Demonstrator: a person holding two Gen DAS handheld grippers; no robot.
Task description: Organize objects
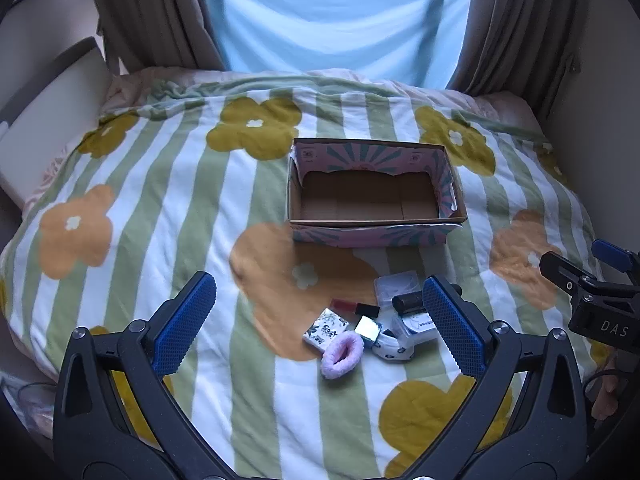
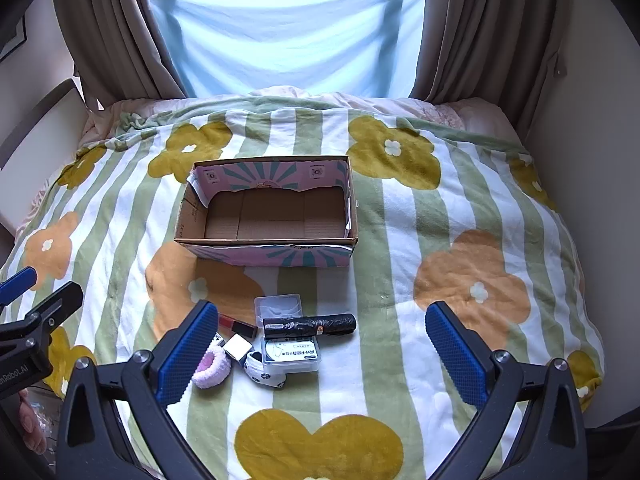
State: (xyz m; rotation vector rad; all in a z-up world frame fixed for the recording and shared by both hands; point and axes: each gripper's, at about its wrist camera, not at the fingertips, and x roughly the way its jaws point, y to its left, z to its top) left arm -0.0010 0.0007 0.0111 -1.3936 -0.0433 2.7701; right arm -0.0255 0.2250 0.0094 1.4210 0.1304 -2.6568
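A flower-print blanket (image 2: 400, 220) covers the bed, bearing an open cardboard box (image 2: 272, 254) and a cluster of small items (image 2: 276, 336).

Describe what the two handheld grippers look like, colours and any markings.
Both are black plastic clamp-style frames with silver rivets at the pivots. The left gripper and the right gripper each carry two fingers faced with blue, finely dotted rubber pads. In the left wrist view the right gripper's body shows white letters "DAS"; in the right wrist view the left one's body shows "nRobot.AI". No sleeves are visible.

Both wrist views down over bed (image 1: 160, 184)
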